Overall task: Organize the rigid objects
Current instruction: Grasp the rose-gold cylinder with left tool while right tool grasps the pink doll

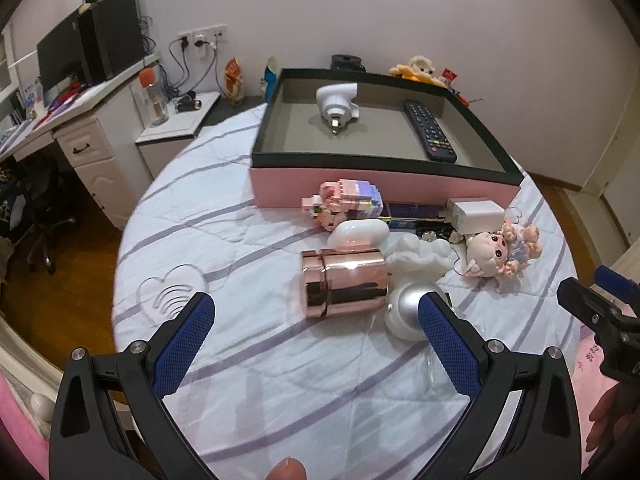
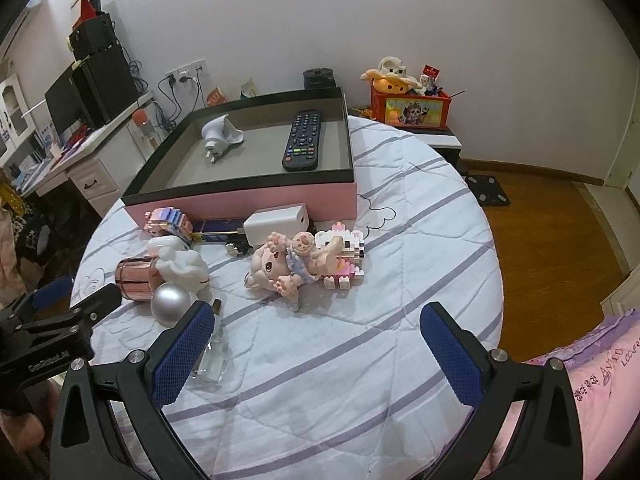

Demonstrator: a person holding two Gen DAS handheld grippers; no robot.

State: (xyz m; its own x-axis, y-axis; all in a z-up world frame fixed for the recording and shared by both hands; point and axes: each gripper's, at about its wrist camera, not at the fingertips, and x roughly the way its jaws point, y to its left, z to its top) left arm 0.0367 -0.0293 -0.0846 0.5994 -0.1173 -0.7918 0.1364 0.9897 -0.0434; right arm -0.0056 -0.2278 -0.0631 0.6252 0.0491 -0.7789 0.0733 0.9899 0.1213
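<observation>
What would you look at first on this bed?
Probably the big pink box at the back of the bed, with a black remote and a white plug-in gadget lying inside. In front of it, a shiny rose-gold canister lies on its side, and a pink doll lies on its back beside a block toy.

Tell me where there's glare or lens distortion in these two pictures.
Left wrist view: a bright streak of glare runs along the shiny pink canister, and the box edges bow from the fisheye. Right wrist view: the bed curves into a dome, corners go dark, no strong glare.
</observation>
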